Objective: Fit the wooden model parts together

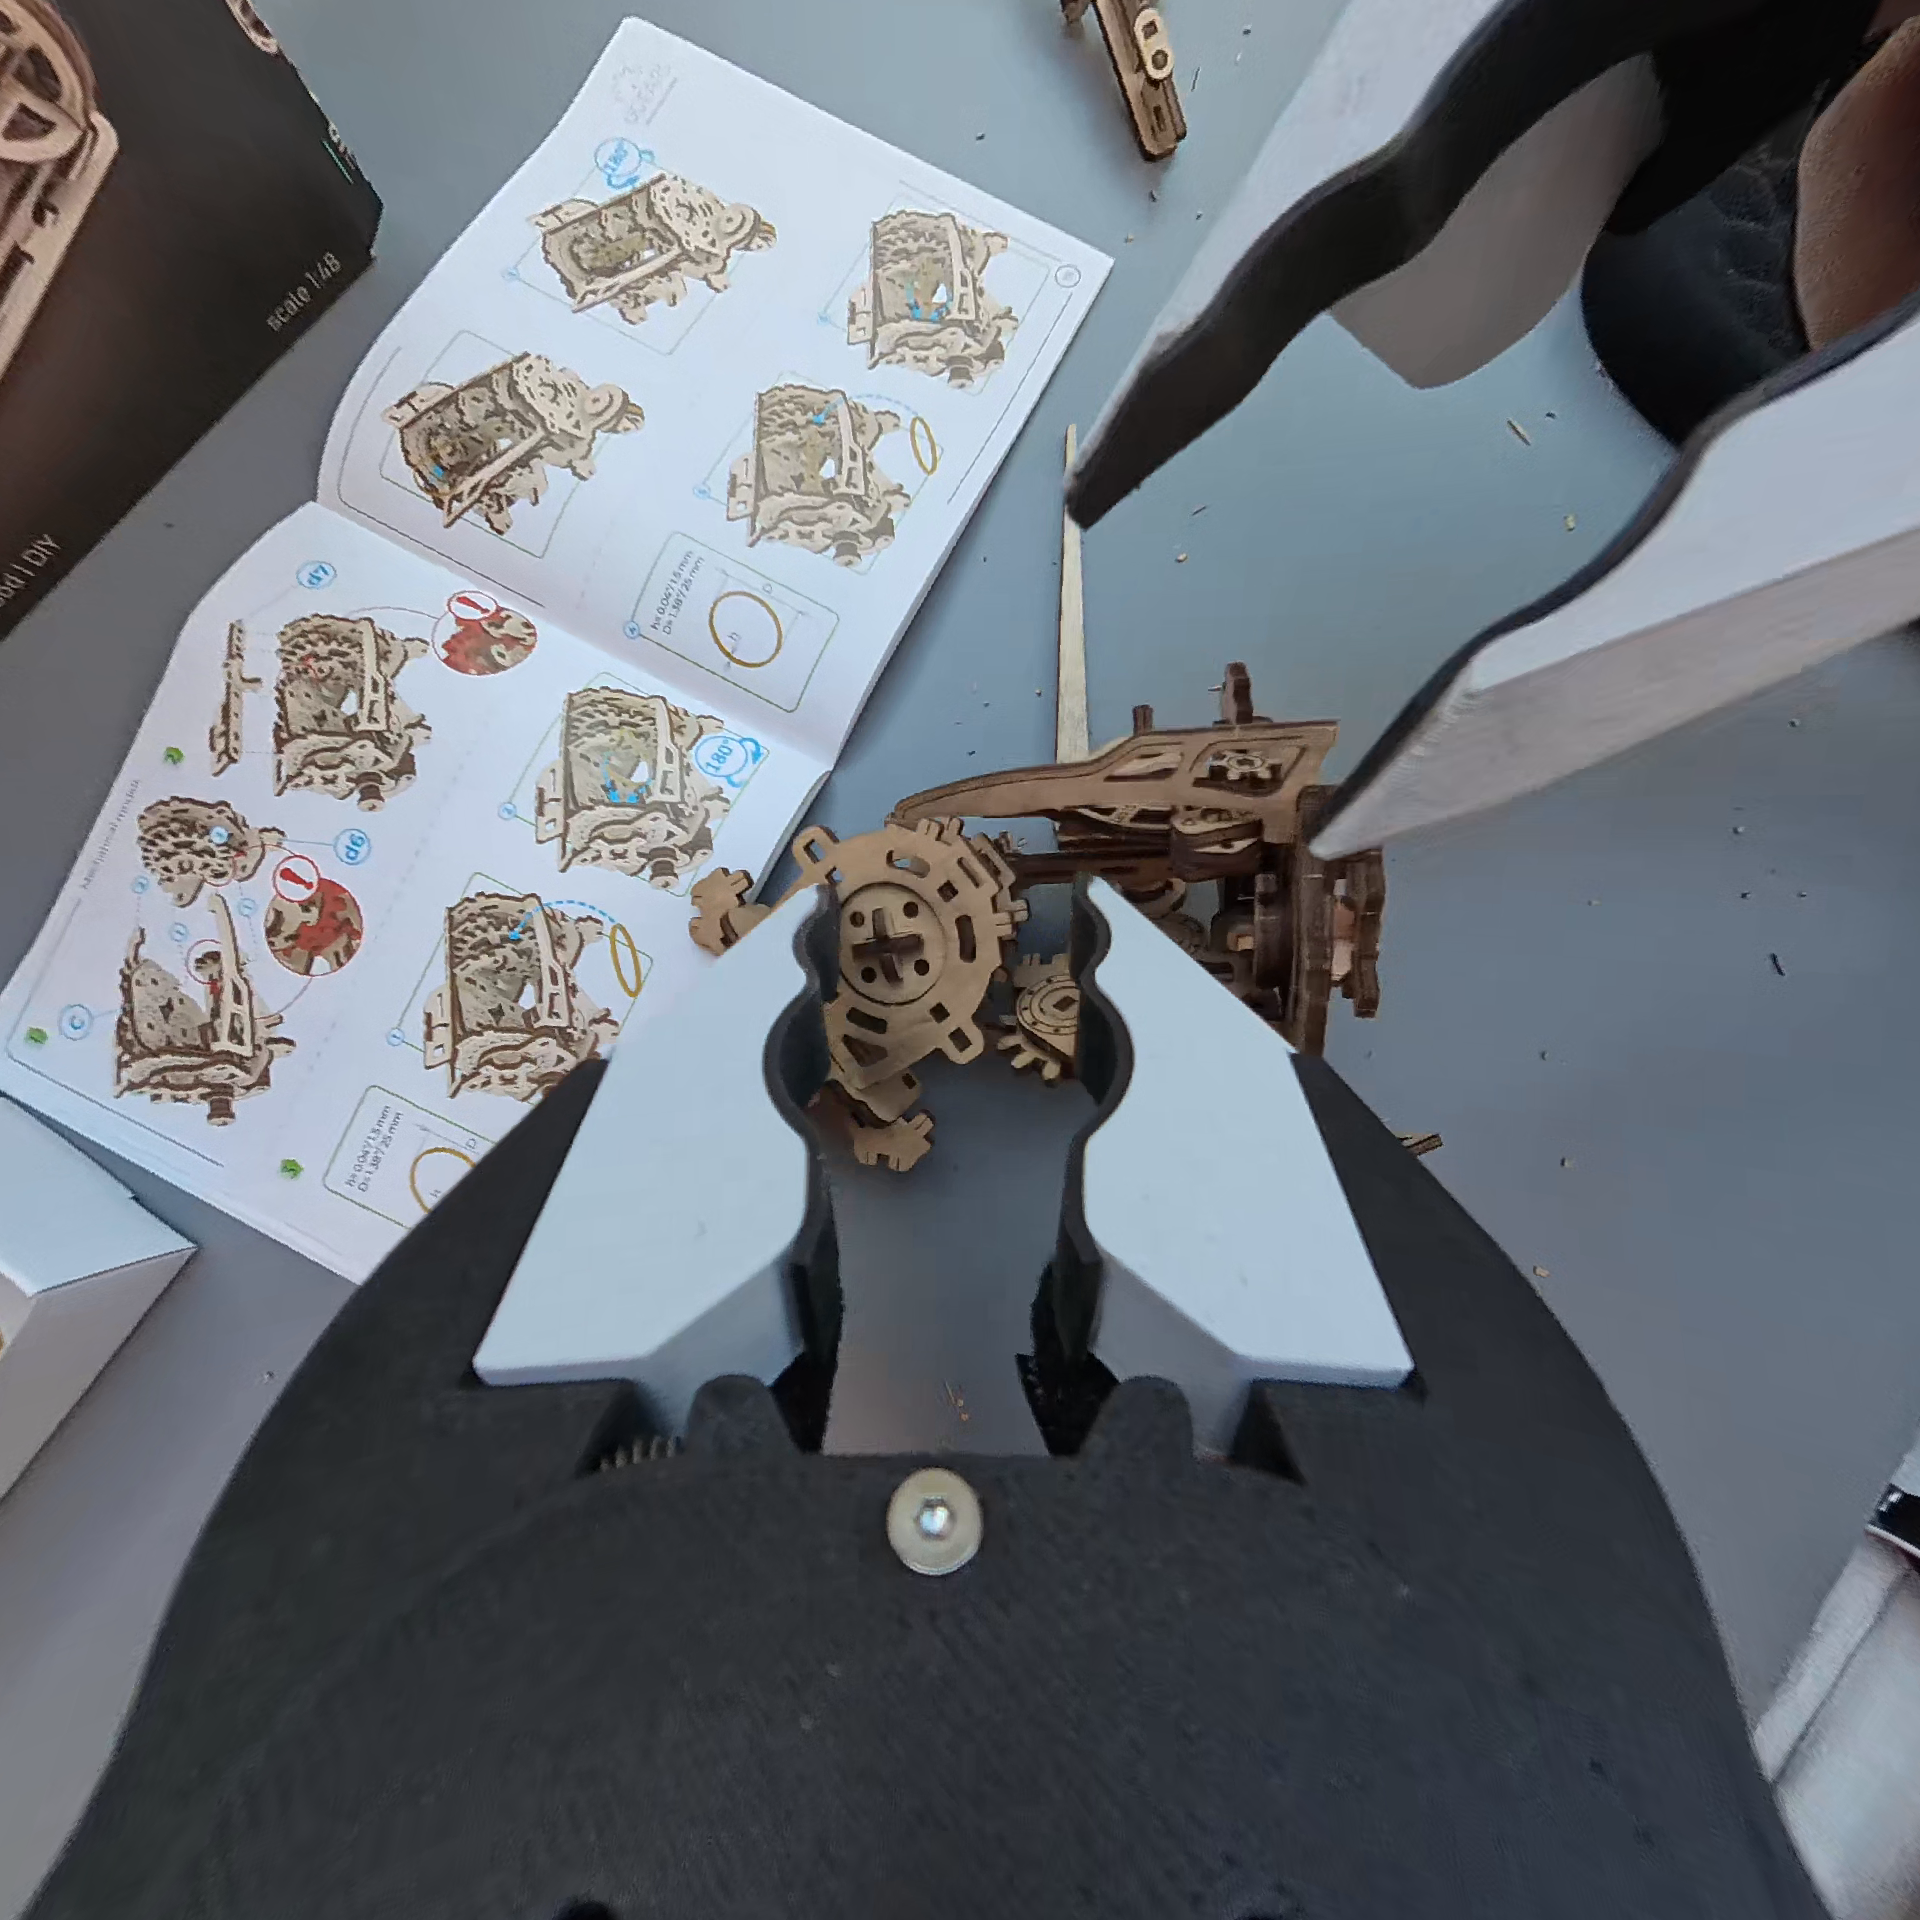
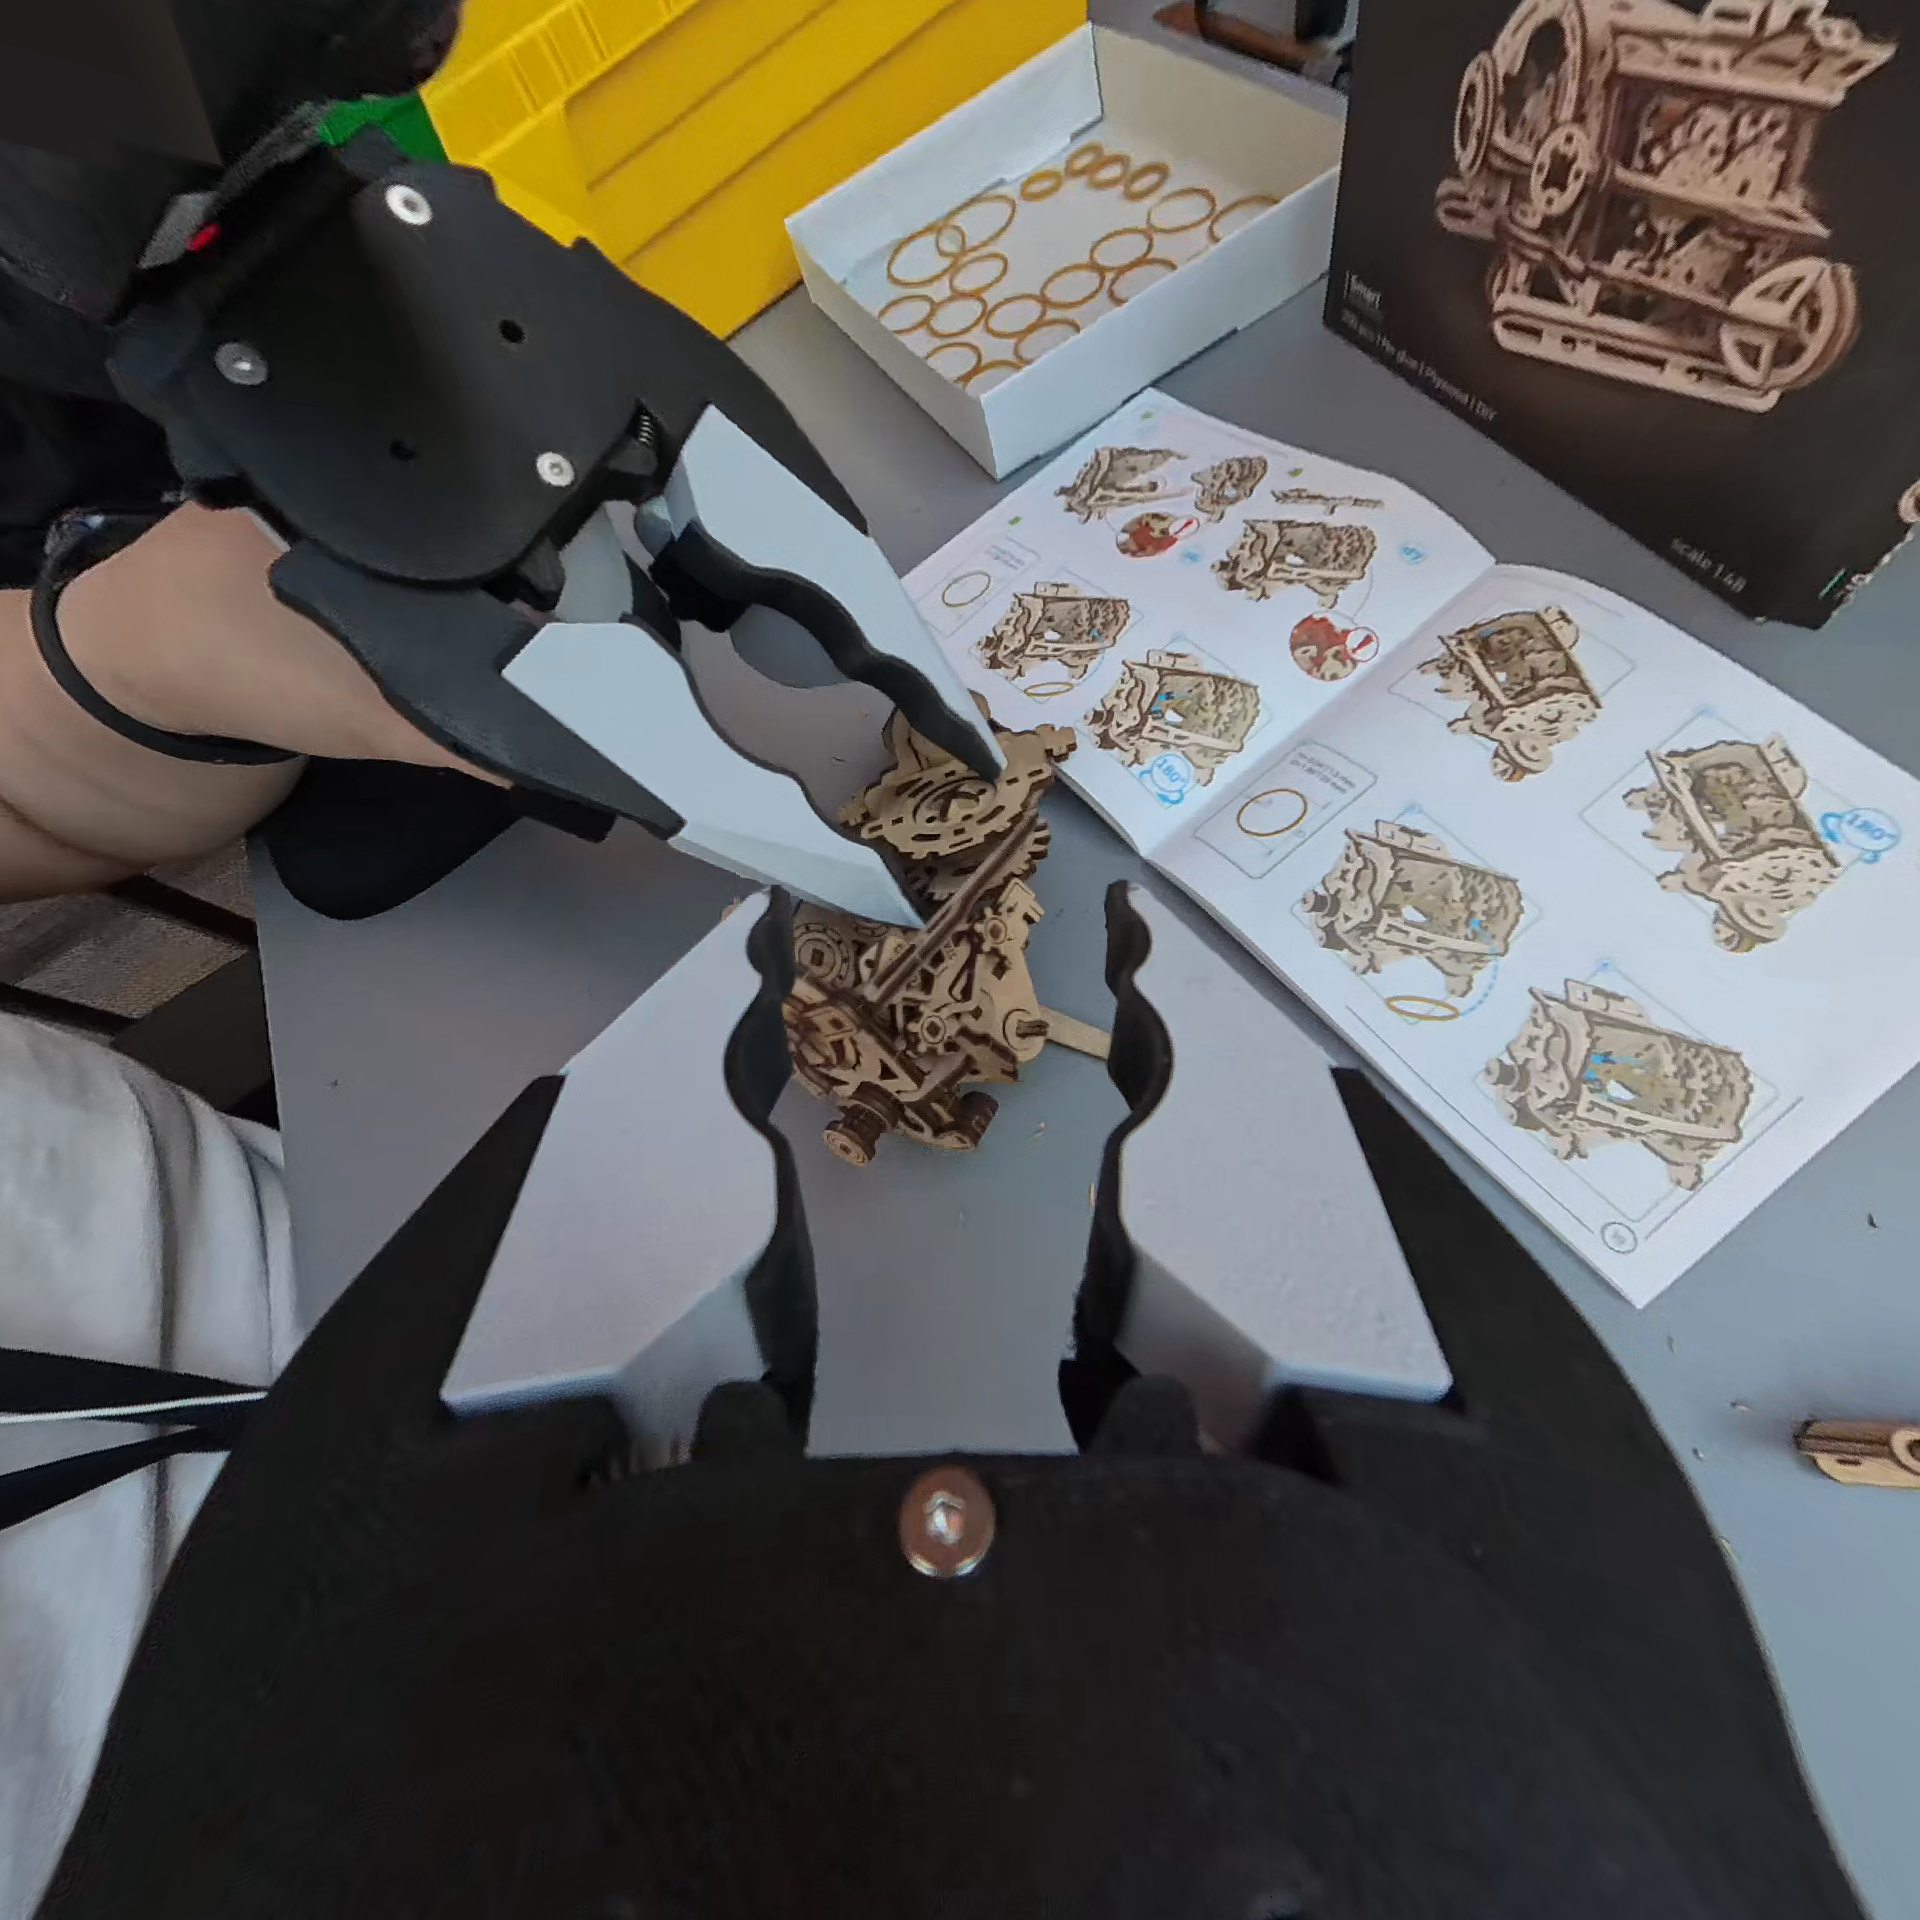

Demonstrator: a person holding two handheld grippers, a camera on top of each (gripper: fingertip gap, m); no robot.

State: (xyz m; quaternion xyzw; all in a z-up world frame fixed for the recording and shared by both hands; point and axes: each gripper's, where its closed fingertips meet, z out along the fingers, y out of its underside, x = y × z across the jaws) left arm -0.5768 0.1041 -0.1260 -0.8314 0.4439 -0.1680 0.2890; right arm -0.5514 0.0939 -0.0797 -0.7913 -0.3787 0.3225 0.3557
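A brown wooden model body (image 1: 1226, 821) stands on the grey table (image 1: 1558, 1039); it also shows in the right wrist view (image 2: 904, 1039). My left gripper (image 1: 956, 904) is shut on a pale wooden gear part (image 1: 904, 966) and holds it against the model's side. In the right wrist view the left gripper (image 2: 956, 844) reaches in from the upper left, holding the gear part (image 2: 935, 821) on top of the model. My right gripper (image 2: 945, 899) is open, its fingers either side of the model. In the left wrist view the right gripper (image 1: 1205, 675) comes from the upper right, its lower fingertip (image 1: 1340, 831) at the model's far edge.
An open instruction booklet (image 2: 1455, 831) lies right of the model. A black product box (image 2: 1621, 260), a white box of rubber bands (image 2: 1039, 260) and a yellow bin (image 2: 727, 125) stand behind. A thin wooden stick (image 1: 1070, 623) and a loose wooden piece (image 2: 1860, 1449) lie on the table.
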